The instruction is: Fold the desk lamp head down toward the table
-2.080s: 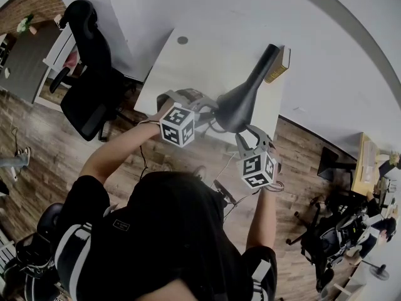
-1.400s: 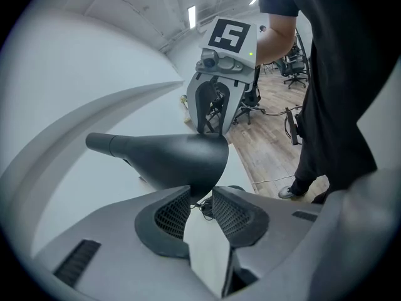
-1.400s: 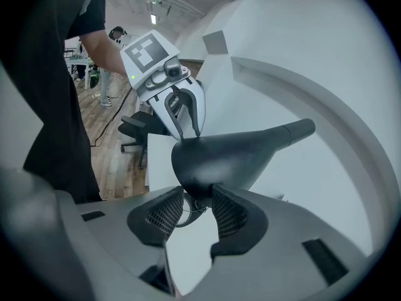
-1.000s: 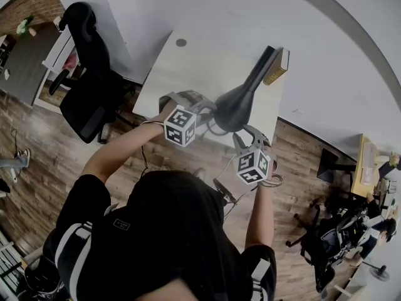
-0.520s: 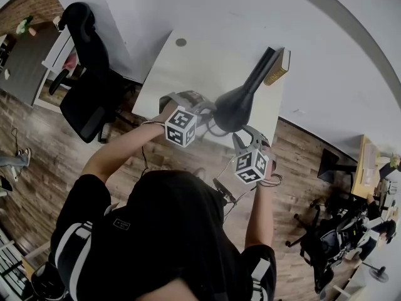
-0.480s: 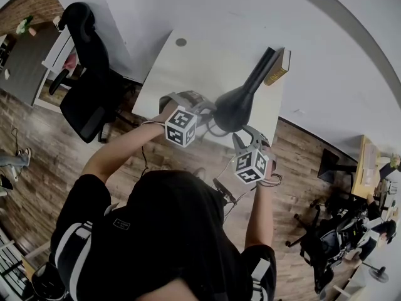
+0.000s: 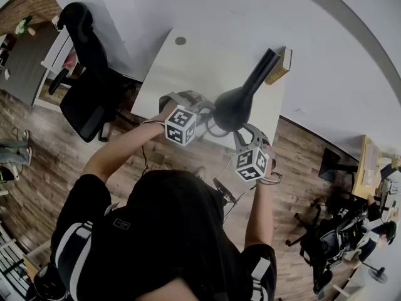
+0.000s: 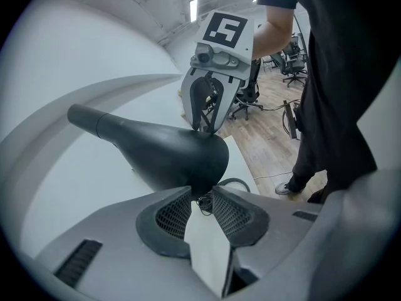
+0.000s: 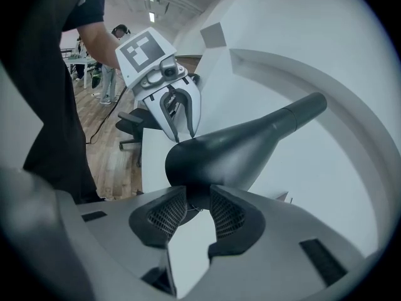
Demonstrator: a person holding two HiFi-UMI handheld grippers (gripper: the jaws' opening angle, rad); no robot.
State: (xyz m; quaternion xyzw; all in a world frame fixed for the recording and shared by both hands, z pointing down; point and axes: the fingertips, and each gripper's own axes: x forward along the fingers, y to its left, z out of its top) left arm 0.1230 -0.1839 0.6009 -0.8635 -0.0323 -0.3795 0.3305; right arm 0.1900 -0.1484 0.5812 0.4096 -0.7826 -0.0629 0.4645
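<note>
A black desk lamp with a cone-shaped head stands on the white desk, and its stem slants up to the far right. My left gripper is at the left side of the head. In the left gripper view the head has its rim dipping between the tips of that gripper, whose jaws stand apart. My right gripper is at the near right side. Its jaws are closing, with the rim of the head between the pads.
A tan block lies at the desk's far right by the lamp's foot. A cable loops on the desk under the lamp head. A black office chair stands left of the desk. There is wood floor on the near side.
Both grippers have crept slightly closer in on the lamp head, the right one most visibly. The lamp head stands much as before.
</note>
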